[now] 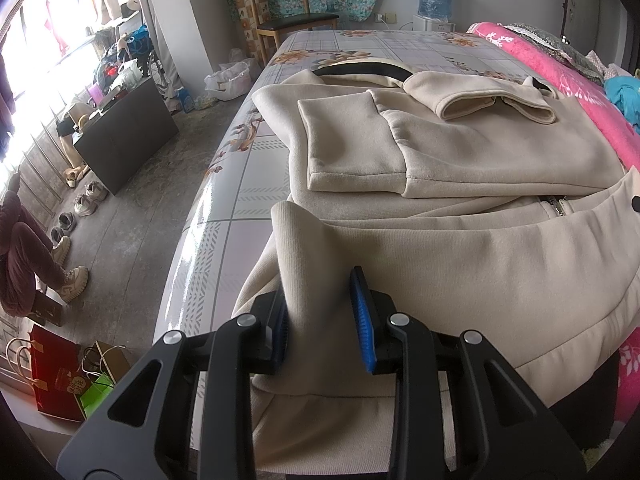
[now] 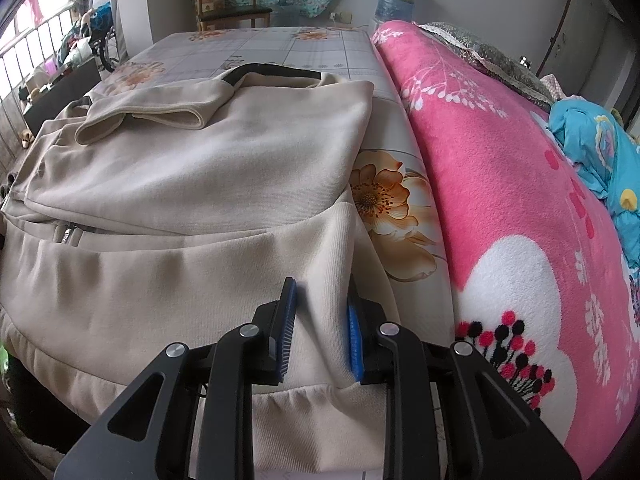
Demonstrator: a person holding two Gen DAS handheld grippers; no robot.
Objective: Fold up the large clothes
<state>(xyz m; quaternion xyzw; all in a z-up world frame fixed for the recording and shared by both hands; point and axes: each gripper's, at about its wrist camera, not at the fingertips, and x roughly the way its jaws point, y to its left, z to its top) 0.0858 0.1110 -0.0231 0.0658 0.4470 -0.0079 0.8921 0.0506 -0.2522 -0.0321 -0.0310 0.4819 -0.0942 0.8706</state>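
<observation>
A beige zip-up jacket (image 1: 460, 152) lies on the bed with both sleeves folded across its back and its black-lined collar at the far end. My left gripper (image 1: 320, 312) is shut on the ribbed hem at the jacket's near left corner, which stands up in a fold between the blue pads. In the right wrist view the same jacket (image 2: 192, 160) fills the left half. My right gripper (image 2: 320, 312) is shut on the ribbed hem at the near right corner. A metal zipper end (image 1: 560, 206) shows at the lifted hem.
The bed has a glossy flowered cover (image 1: 224, 216). A pink flowered blanket (image 2: 500, 184) lies along the right side, with blue cloth (image 2: 592, 148) beyond it. Left of the bed are a dark low table (image 1: 124, 132), shoes, bags and a seated person (image 1: 24, 256). A wooden chair (image 1: 292, 12) stands behind.
</observation>
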